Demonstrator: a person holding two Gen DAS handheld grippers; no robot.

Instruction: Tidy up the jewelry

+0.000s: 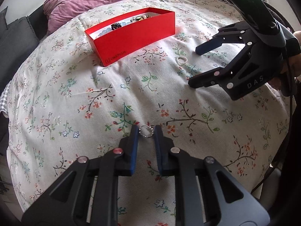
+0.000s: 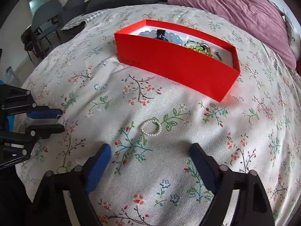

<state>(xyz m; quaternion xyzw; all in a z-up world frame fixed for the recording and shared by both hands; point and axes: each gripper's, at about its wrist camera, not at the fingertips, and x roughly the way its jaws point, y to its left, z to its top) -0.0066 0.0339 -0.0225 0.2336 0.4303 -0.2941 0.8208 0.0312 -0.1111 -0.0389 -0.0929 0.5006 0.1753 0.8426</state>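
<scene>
Two hand-held grippers hover over a floral bedspread [image 1: 75,98]. Left gripper [image 1: 146,130] has its fingers closed against a small silver bead ring [image 1: 146,131], pinching it from both sides at the cloth. Right gripper [image 2: 150,148] is spread wide, with a white pearl ring [image 2: 151,129] lying on the bedspread just beyond its fingertips. Farther back sits a red box [image 2: 175,66] holding beaded jewelry.

Bed [image 2: 131,169] with floral cover carries a red box [image 2: 175,66] on the far side, a pearl ring [image 2: 151,127] lying near of it. Small silver beaded ring [image 1: 146,131] on the cover well left; purple blanket [image 2: 235,9] bunched at far edge.
</scene>
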